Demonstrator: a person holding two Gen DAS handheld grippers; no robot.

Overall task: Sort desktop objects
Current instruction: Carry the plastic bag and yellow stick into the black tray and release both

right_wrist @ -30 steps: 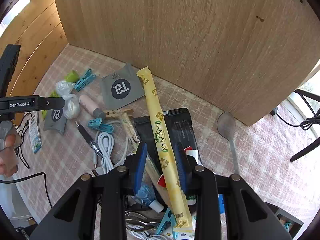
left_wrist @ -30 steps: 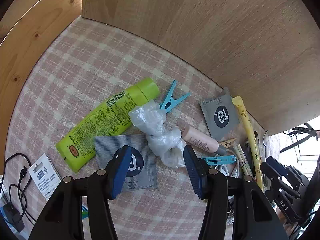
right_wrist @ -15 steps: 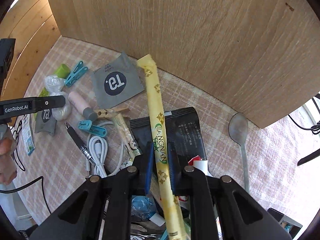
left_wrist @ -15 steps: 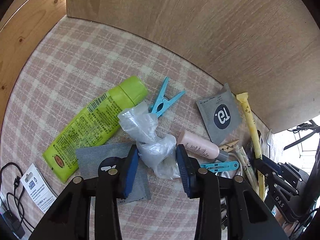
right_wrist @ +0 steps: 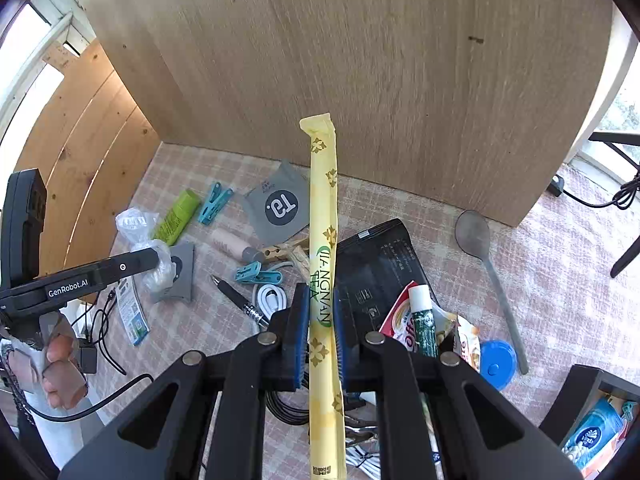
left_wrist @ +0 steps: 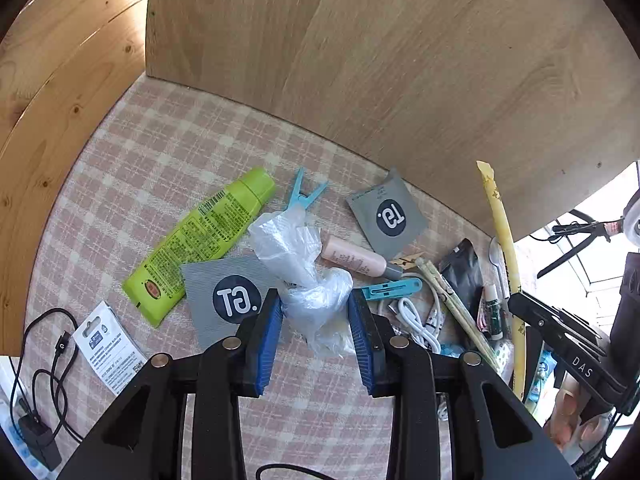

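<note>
A crumpled clear plastic bag sits between the blue pads of my left gripper. The jaws are closing and the pads press on the bag's lower knot, which hangs a little above the checked cloth. My right gripper is shut on a long yellow tea stick, held off the table with its far end towards the wooden panel. The right wrist view shows the left gripper with the bag at the left.
A green tube, two grey sachets, a blue clothespin, a pink bottle and a white cable lie on the cloth. A black pouch, a spoon and a pen lie to the right.
The left jaws closed around the plastic bag and lifted it. The right jaws closed on the yellow tea stick and raised it off the pile.
</note>
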